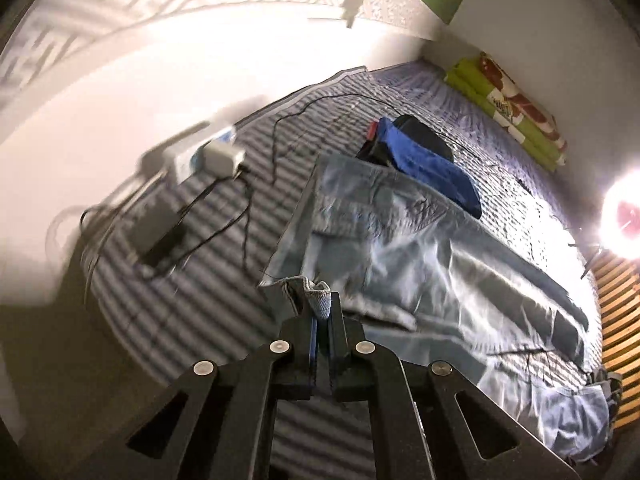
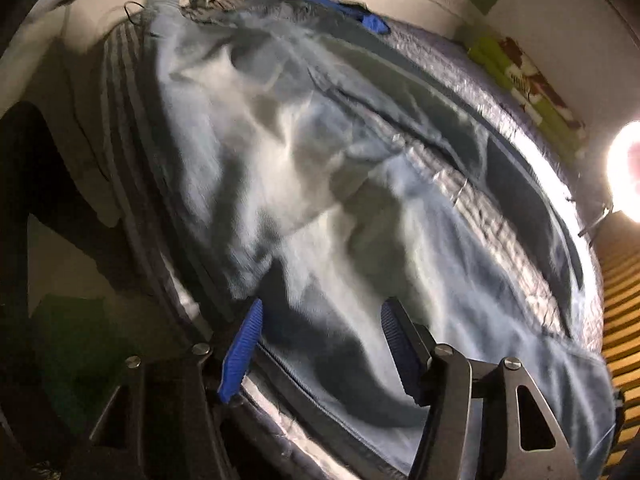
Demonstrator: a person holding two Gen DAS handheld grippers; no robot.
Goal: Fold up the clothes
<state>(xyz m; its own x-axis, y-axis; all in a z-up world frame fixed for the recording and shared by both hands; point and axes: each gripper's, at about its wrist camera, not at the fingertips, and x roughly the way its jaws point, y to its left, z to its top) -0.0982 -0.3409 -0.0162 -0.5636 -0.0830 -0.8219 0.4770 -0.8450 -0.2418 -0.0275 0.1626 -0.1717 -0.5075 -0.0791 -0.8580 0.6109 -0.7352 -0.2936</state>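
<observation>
While the pale blue denim jeans (image 1: 420, 240) lie spread out on the bed with the grey striped cover (image 1: 224, 248), the left gripper (image 1: 322, 316) is squeezed tight on a small bunched bit of the jeans' edge, likely a corner of the waist or a hem, though I cannot tell which. It holds that bit up off the bed, and I think this is so the cloth can be pulled over and folded. From this gripper the rest of the jeans runs away to the right and far side. The right gripper (image 2: 320, 344) has its two blue ribbed pads (image 2: 240, 356) spread wide and holds nothing. It hangs just over the jeans near the bed's edge, with the cloth showing between its fingers, so it looks ready to come down and pinch. The jeans are wrinkled and lumpy, so they are not folded yet. Behind the jeans sits a bright blue folded cloth (image 1: 424, 160) on something dark, maybe clothes already done. A small white box with black wires (image 1: 216, 156) lies on the bed to the left, well apart from the jeans. A very bright lamp (image 1: 624, 220) shines from the right.
</observation>
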